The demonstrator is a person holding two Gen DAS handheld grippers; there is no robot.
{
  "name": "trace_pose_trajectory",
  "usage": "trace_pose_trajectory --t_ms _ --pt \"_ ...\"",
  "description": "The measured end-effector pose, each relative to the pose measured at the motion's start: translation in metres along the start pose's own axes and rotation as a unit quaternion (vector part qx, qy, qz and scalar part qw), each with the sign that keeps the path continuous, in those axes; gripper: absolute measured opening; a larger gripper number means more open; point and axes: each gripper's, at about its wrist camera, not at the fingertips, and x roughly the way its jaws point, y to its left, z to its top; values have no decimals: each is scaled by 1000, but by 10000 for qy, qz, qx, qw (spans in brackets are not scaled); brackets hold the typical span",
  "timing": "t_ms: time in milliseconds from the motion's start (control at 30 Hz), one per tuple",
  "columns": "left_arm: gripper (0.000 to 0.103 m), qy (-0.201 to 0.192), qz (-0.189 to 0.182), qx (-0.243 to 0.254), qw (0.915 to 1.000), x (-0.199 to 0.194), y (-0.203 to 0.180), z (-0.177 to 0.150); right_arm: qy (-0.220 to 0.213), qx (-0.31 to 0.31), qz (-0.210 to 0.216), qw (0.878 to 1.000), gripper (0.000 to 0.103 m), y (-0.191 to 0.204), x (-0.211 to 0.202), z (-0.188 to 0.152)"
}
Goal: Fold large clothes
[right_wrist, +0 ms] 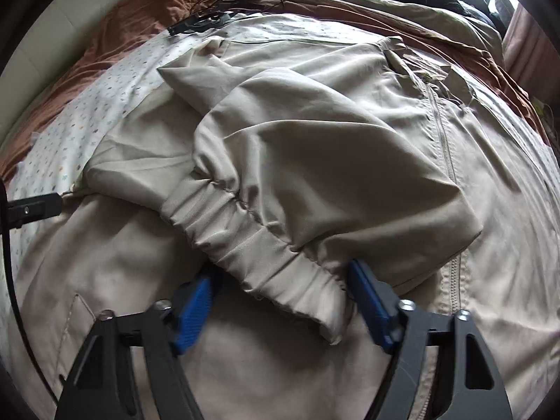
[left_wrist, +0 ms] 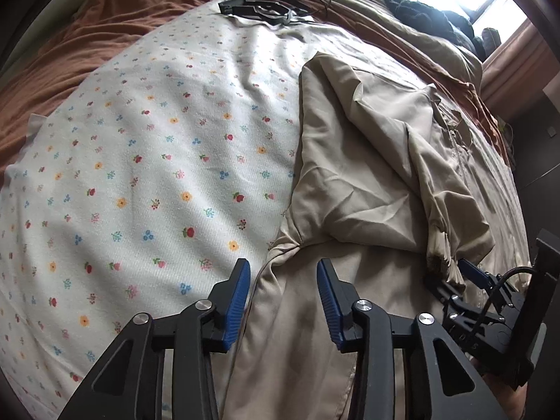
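Note:
A beige zip jacket [left_wrist: 353, 182] lies spread on a bed, with one sleeve folded across its body. My left gripper [left_wrist: 283, 273] is open above the jacket's left edge, where the cloth bunches at the armpit. In the right wrist view the sleeve's elastic cuff [right_wrist: 259, 252] lies between the blue pads of my right gripper [right_wrist: 280, 280], whose jaws stand wide apart around it. The jacket's zip [right_wrist: 444, 140] runs up the right side. The right gripper also shows in the left wrist view [left_wrist: 469, 276], at the cuff end.
A white floral sheet [left_wrist: 150, 161] covers the bed to the left of the jacket. A rust-brown blanket [left_wrist: 105, 24] lies beyond it. Black cables and a flat black device [left_wrist: 266, 3] lie at the far end. Dark clothes [left_wrist: 430, 14] are piled by the window.

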Motion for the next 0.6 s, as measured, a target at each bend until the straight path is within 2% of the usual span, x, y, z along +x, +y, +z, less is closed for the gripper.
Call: trace_pose_trajectory --t_ms 33,67,200,400,600 --pt "35 14 32 -3 10000 3 0 0 -41 102 130 9999 32 -6 -5 2" --pt "34 17 69 6 10000 5 -1 0 -96 199 225 9995 27 -10 -10 4" --pt "26 -19 248 137 9996 8 -5 1 -627 721 703 9929 17 -45 -48 10" --pt "23 -48 287 81 9995 12 0 2 -1408 1794 1145 9669 15 -116 -95 2" --pt "22 -49 353 67 9993 11 -1 1 -1668 2468 1264 9462 14 -164 -104 -9"
